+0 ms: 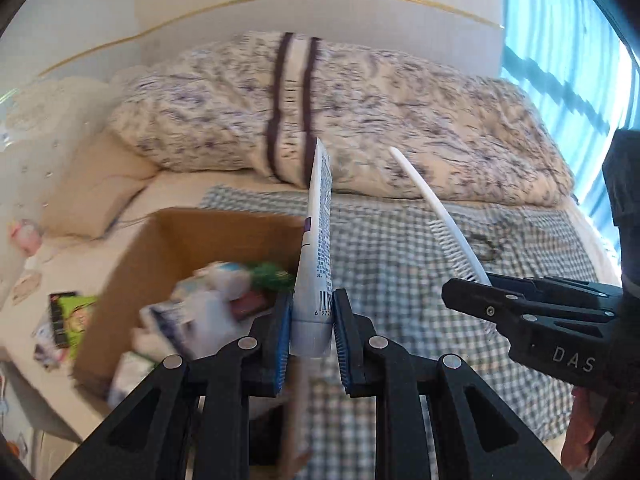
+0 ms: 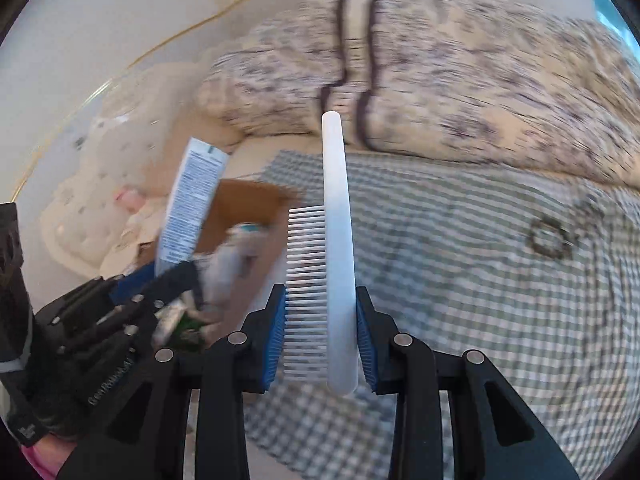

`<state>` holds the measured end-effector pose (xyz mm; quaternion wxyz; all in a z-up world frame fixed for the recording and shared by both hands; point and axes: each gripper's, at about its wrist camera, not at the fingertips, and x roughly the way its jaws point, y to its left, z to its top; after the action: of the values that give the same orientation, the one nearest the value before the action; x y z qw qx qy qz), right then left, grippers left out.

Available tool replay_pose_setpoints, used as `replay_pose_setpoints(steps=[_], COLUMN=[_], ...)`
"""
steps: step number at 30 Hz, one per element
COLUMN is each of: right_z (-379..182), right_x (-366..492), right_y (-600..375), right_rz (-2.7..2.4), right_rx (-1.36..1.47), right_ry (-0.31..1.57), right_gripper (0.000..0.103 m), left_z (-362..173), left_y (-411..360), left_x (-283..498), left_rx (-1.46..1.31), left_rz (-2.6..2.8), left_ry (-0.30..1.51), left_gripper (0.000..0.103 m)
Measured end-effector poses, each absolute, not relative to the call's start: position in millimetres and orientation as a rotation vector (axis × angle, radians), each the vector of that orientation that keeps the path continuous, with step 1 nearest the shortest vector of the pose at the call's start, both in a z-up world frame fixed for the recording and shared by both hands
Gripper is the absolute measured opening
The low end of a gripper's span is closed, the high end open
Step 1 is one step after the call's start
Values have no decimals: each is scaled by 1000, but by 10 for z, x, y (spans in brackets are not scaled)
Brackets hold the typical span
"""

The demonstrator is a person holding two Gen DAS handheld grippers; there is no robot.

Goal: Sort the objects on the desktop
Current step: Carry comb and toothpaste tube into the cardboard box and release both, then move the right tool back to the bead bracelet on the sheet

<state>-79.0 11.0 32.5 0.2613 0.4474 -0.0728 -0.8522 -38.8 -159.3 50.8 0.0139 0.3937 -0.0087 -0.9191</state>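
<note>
Mostly the contents of the cardboard box (image 1: 168, 248) are a blur: white packets, something green, and a dark reddish item lie heaped inside, but none can be named with confidence. Its near corner is cut off behind the left claw (image 1: 312, 328) in the left wrist view, and in the right wrist view only a brown wall and a smear of white show. A small dark ring-shaped thing (image 2: 550, 238) lies on the checked cloth (image 1: 400, 264); it is perhaps a hair tie, though the blur makes that uncertain.

That left claw is closed tight on a white tube (image 1: 318, 240), its blue pads pressing the tube near the barcode end. The tube points forward and up, away from the camera, and hangs over the box's right edge. Its lower end is lost behind the pads.

Beside it, the right claw (image 2: 322, 332) is clamped on a white comb (image 2: 336, 240), one pad against the teeth tips and one against the spine. The comb stands forward along the fingers, teeth facing left, over the checked cloth and to the right of the box. Both claws are held side by side, close together.

Beyond them a patterned quilt (image 1: 360, 120) lies bunched across the bed. Left of the box, a green packet (image 1: 74, 316) rests on the sheet.
</note>
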Motion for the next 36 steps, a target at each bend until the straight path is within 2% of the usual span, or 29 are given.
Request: replay_pose_setpoints(steps=[8, 15, 16, 17, 18, 19, 28, 36], right_z=[204, -104, -125, -141, -158, -158, -67, 184], right_x=[-892, -1205, -1232, -1265, -1301, -1321, -1411, -1255], right_y=[-818, -1216, -1238, -1246, -1231, -1223, -830, -42], right_rz=[-2194, -2163, -2166, -2175, -2192, -2201, -2280, -2368], right_rx=[1237, 1295, 1294, 1295, 1292, 1283, 1269, 1252], right_ry=[-114, -72, -74, -76, -88, -98, -139, -201], right_gripper=[32, 33, 36, 42, 62, 68, 68, 68], left_z=[260, -121, -152, -176, -194, -194, -51, 209], left_y=[-2322, -2643, -2661, -2675, -2685, -2683, -2411, -1708], left_x=[-321, -528, -563, -599, -633, -655, -786, -834], left_rx=[1274, 1357, 1364, 1368, 1362, 1342, 1297, 1268], left_rz=[-2767, -2712, -2707, -2698, -2687, -2687, -2744, -2805], left_ry=[82, 140, 141, 137, 125, 111, 78, 15], left_gripper=[20, 22, 31, 61, 79, 93, 93, 94])
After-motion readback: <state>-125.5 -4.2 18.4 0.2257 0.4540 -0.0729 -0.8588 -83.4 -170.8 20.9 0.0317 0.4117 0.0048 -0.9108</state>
